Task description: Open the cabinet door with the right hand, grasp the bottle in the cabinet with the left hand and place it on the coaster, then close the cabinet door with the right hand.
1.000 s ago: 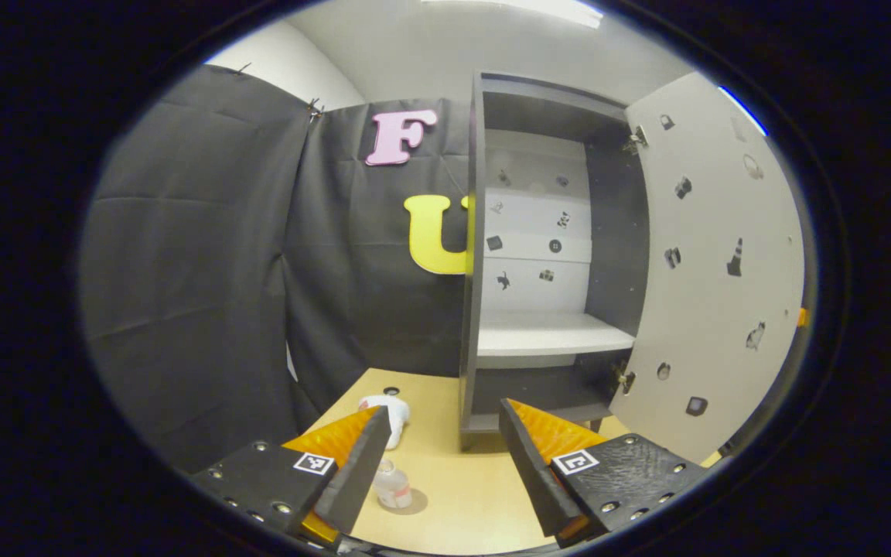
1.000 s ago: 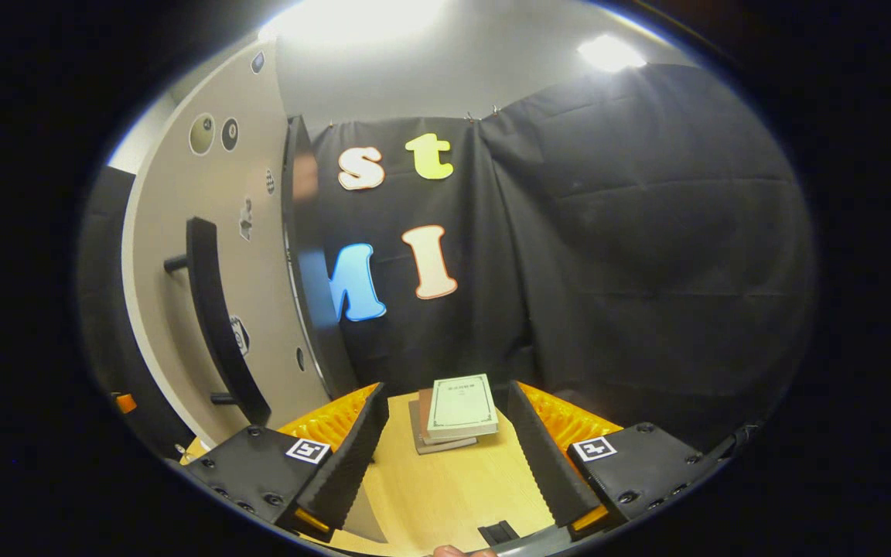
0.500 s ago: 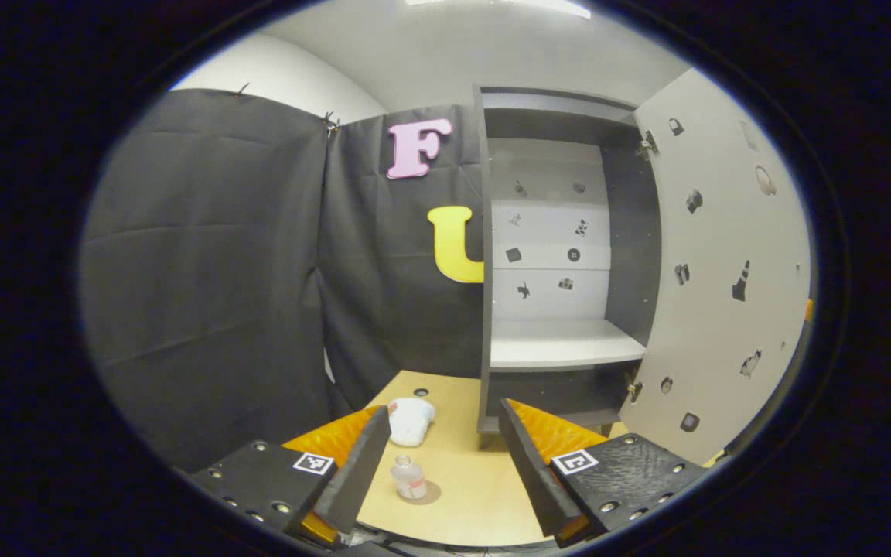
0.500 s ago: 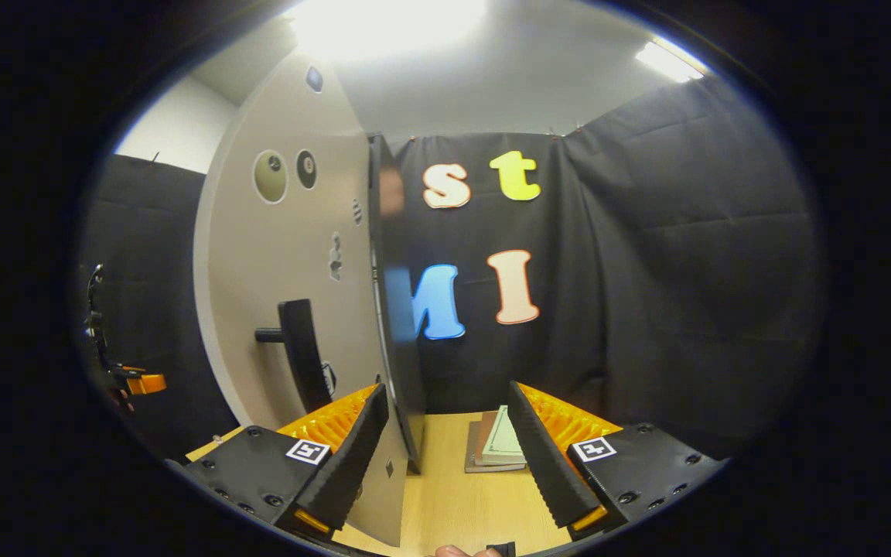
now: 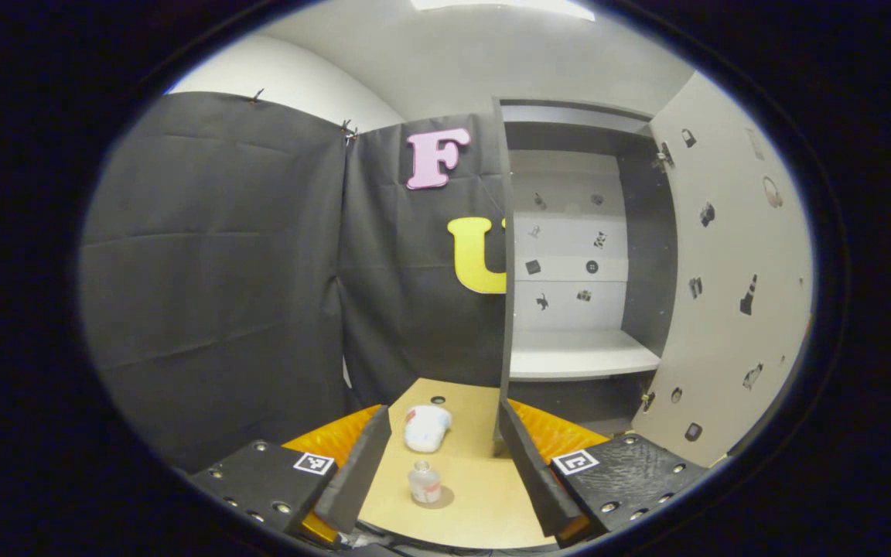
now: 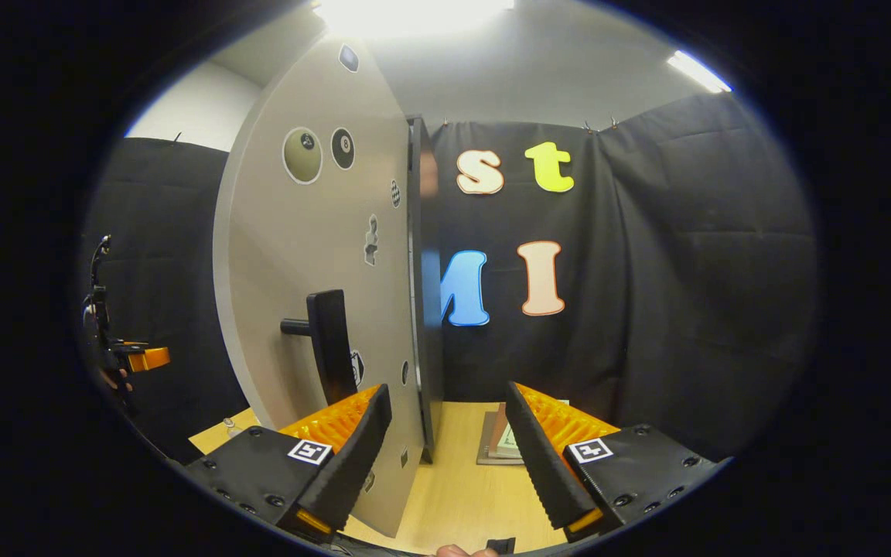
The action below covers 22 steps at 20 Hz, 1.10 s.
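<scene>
Both hand-held grippers, left (image 5: 439,464) and right (image 6: 445,456), spread wide and empty; bottle (image 5: 424,483) upright on coaster (image 5: 439,497) at bottom centre; cabinet door (image 6: 314,294) open.

1. The left gripper (image 5: 439,464) has two wedge-shaped fingers with flat inner faces.
2. Each finger mounts on a black block bearing screws and a small square black-and-white marker.
3. The right gripper (image 6: 445,456) is built alike, its fingers (image 6: 542,464) ribbed along the inner edge.
</scene>
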Each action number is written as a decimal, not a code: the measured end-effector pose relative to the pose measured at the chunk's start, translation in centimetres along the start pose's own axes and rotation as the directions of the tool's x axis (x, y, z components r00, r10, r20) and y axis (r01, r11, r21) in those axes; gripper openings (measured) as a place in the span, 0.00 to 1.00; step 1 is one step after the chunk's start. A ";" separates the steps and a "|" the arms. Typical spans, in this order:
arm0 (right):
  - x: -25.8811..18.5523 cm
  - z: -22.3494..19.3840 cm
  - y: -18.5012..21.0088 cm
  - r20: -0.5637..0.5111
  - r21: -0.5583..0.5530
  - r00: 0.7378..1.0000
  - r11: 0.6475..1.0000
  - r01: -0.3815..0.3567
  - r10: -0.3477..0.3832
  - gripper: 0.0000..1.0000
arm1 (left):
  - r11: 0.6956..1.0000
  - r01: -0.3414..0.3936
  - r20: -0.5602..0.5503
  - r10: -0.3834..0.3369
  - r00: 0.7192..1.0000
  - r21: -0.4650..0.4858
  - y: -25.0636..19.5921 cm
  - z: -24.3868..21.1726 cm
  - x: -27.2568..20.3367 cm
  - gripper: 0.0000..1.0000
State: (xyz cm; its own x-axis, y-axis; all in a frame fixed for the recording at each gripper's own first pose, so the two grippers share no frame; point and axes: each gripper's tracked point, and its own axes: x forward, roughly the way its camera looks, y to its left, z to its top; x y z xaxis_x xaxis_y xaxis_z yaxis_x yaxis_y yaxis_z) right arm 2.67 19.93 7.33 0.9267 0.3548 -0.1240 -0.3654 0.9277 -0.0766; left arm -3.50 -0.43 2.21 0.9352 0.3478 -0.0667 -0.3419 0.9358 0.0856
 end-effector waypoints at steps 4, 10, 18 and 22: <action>0.3 0.0 5.5 -0.004 0.012 1.000 1.000 -0.020 0.020 0.96 | 1.000 0.022 -0.001 -0.022 1.000 -0.008 2.9 0.1 2.3 0.85; 2.6 0.0 14.9 -0.002 0.105 0.999 0.993 -0.050 0.050 0.96 | 0.999 0.033 -0.003 -0.033 0.999 0.011 8.6 -0.1 6.7 0.85; 7.9 -0.5 24.7 -0.018 0.122 0.996 0.989 -0.079 0.082 0.98 | 0.993 0.119 -0.016 -0.118 0.993 0.028 13.2 -0.5 11.7 0.87; 8.4 0.0 25.5 -0.016 0.084 1.000 0.996 -0.025 0.027 0.98 | 0.976 0.216 0.020 -0.216 0.976 0.004 12.3 -0.5 12.3 0.87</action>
State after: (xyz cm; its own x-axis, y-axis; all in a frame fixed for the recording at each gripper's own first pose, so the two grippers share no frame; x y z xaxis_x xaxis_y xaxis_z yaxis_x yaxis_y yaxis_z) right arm 1.18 46.55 4.33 0.9150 0.3775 -0.1422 -0.3800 0.9249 0.0100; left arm 3.75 15.41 1.96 0.9887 0.1358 -0.0642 -0.1311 0.9887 0.0727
